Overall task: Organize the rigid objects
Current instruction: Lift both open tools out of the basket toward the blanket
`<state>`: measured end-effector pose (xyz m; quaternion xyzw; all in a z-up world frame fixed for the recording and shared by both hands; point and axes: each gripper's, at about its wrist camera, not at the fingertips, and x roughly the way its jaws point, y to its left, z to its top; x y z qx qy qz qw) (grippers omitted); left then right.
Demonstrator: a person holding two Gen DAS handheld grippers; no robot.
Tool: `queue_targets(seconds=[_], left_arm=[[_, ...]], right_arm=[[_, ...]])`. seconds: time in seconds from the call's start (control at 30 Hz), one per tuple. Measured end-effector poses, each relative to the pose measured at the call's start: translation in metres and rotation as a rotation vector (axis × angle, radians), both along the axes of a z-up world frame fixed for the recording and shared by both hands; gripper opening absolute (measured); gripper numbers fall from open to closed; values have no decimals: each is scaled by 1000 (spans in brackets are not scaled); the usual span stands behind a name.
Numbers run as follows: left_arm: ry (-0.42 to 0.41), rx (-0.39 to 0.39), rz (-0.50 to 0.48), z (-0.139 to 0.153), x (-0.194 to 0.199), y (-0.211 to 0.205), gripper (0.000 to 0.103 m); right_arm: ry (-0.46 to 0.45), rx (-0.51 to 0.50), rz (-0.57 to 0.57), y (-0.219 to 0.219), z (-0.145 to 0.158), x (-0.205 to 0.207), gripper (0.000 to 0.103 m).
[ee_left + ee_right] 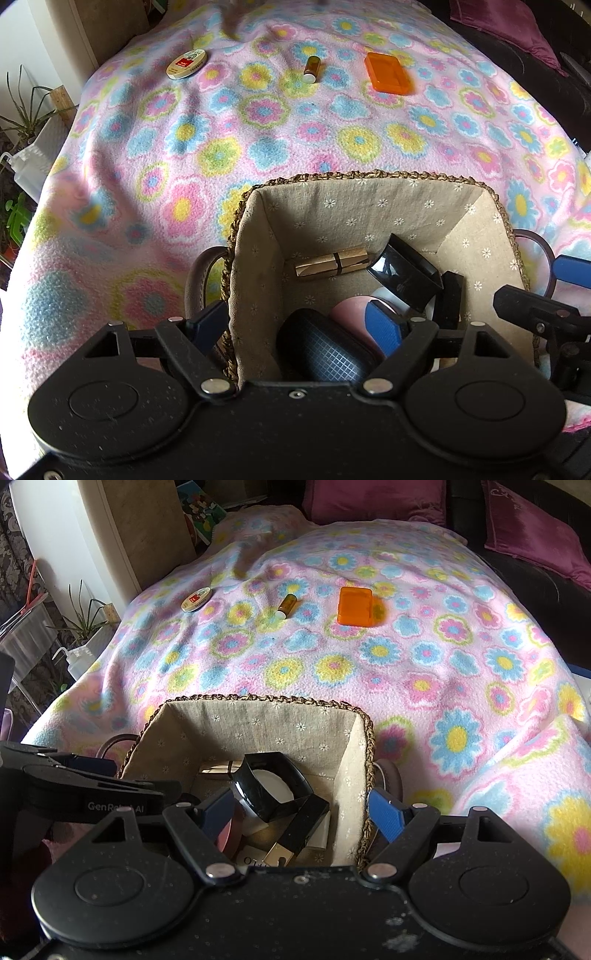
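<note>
Both jaws spread, empty, straddling the linen-lined woven basket (369, 177) walls; orange plastic case (388, 73) lies well ahead, uncollected.

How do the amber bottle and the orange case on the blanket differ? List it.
The amber bottle is a small brown cylinder with a white cap; the orange case is a flat, wider, bright orange rectangle. The bottle lies on its side; the case lies flat. Both rest on the blanket, outside the basket.
</note>
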<state>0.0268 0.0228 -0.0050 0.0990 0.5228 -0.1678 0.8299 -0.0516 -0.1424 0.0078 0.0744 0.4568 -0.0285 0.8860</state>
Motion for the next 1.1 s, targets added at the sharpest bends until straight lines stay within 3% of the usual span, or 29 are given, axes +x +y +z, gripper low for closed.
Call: queue_targets(seconds=[0.5, 0.73, 0.9, 1.1], left_arm=[[-21, -9, 4, 7, 0, 2, 78], [13, -28, 4, 14, 11, 3, 78], [-1, -22, -22, 27, 35, -5, 78], [-19, -32, -26, 38, 91, -18, 78]], right_arm=[[-9, -6, -45, -3, 2, -3, 82], [12, -32, -54, -4, 8, 1, 82], [35, -38, -67, -15, 15, 18, 82], [-13, -76, -91, -43, 27, 62, 82]])
